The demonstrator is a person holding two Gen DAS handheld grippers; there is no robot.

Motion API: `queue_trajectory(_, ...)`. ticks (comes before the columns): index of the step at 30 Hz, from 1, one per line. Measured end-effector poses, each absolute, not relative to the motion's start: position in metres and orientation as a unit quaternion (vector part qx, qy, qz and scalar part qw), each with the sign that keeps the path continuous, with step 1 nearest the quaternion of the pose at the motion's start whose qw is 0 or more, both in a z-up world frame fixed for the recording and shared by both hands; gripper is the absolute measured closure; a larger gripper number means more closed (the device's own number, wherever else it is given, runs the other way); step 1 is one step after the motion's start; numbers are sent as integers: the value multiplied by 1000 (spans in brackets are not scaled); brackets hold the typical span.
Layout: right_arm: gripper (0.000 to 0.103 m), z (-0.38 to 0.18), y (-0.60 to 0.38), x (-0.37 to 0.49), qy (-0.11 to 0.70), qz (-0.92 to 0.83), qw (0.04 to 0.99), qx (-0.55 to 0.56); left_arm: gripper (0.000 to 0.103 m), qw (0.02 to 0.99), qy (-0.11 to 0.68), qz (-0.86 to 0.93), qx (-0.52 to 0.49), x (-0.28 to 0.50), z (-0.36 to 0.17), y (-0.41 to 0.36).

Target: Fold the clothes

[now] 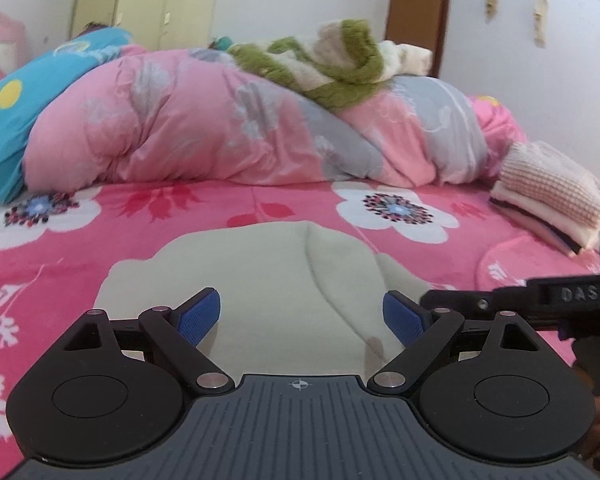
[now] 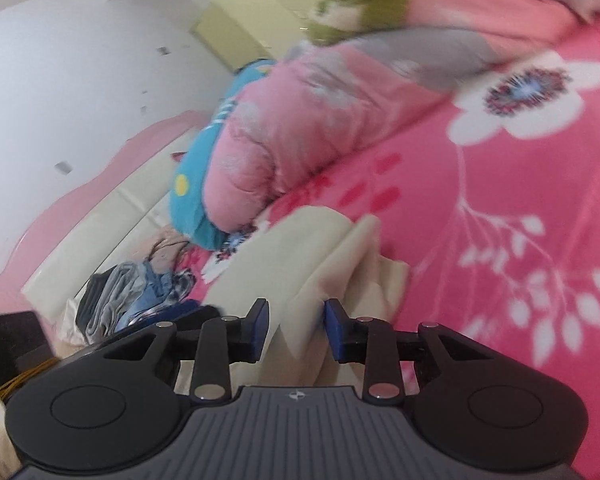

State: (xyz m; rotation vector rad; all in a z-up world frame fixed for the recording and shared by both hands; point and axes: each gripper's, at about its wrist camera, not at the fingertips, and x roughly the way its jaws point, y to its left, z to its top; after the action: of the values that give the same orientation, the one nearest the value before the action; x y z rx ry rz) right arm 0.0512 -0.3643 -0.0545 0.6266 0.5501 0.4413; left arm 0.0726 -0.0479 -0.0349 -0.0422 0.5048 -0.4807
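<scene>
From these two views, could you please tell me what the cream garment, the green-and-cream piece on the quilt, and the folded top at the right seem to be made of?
The cream garment looks like smooth, matte, soft fabric, perhaps fleece or cotton: soft creases, no sheen. The green-and-cream piece looks like fuzzy plush or chunky knit, with a shaggy surface. The folded top shows a waffle-like knit grid, pinkish-cream.

— Where is the left wrist camera looking from?

— It is sitting low over the bed (image 1: pixel 260 200), close above the cream garment (image 1: pixel 268 280), facing level toward the pink quilt (image 1: pixel 172 120) behind it.

— And the right one?

— It is tilting steeply, looking along the cream garment (image 2: pixel 300 264) from close by, toward the pink quilt (image 2: pixel 284 128). Both are sharing garment, quilt and bed (image 2: pixel 500 200).
</scene>
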Motion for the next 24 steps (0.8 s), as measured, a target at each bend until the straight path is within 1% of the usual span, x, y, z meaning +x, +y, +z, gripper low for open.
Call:
queue_trajectory(3,66,-60,-365,58,280,208,884,310,14,943,246,-222,-35,76,-35,-40)
queue_trajectory(5,60,-65,-368,63,290,208,875,327,14,946,240,-215,-41,77,-32,-33)
queue_trajectory(7,51,-71,-374,67,299,215,856,363,14,948,234,-210,-45,77,-32,-27)
queue_trajectory(9,45,-74,-380,73,301,226,838,394,14,949,235,-204,-48,80,-34,-23)
queue_trajectory(10,44,-75,-382,78,303,231,832,403,14,949,237,-203,-50,81,-35,-21)
queue_trajectory(17,43,-80,-388,123,333,245,801,432,14,948,238,-200,-63,83,-45,-18)
queue_trajectory(20,46,-81,-387,141,342,248,794,437,14,949,237,-197,-69,82,-50,-16)
queue_trajectory(23,55,-80,-379,155,350,252,794,428,14,951,231,-192,-74,80,-53,-14)
queue_trajectory(24,62,-77,-376,158,347,258,797,421,14,952,229,-190,-75,80,-53,-13)
